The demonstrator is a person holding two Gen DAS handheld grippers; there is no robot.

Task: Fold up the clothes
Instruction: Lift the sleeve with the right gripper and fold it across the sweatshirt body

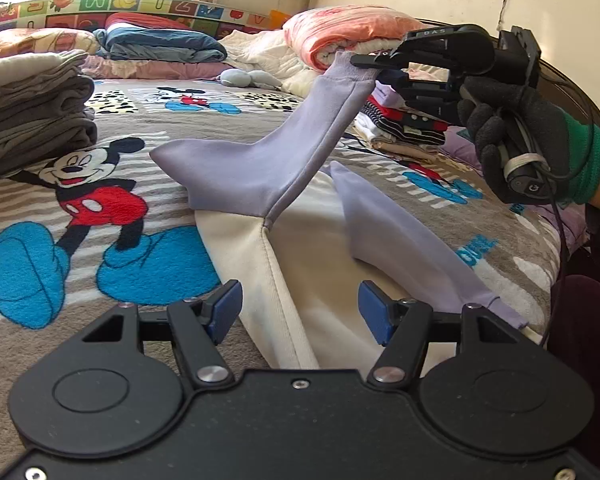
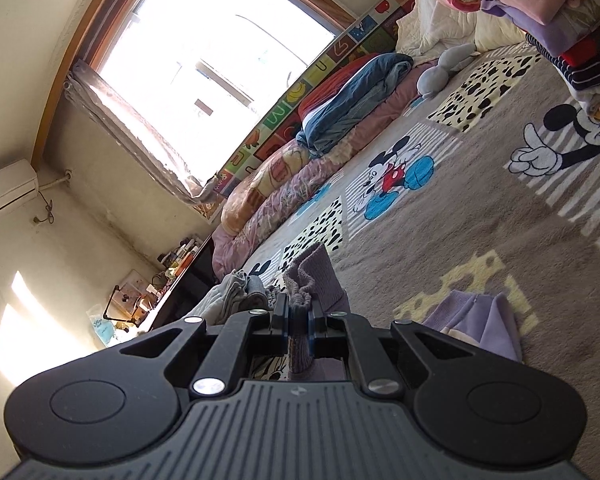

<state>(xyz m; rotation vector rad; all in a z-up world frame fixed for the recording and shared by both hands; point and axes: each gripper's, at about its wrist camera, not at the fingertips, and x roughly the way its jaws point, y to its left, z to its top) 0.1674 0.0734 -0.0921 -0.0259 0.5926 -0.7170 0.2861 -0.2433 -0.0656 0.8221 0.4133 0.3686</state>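
Left gripper [image 1: 300,312] low, angled down, jaws apart with nothing pinched; right gripper [image 1: 374,61] raised at upper right, held in a gloved hand [image 1: 512,148], jaws clamped on a cuff [image 2: 300,300], green wristband showing.

Sweatshirt [image 1: 300,248] hem hidden behind left gripper [image 1: 300,314] — body unseen.

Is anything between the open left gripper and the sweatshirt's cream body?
Nothing visible. The left gripper hovers open right over the sweatshirt, bare cloth between its pads. The right gripper holds one lilac cuff up, off to the side.
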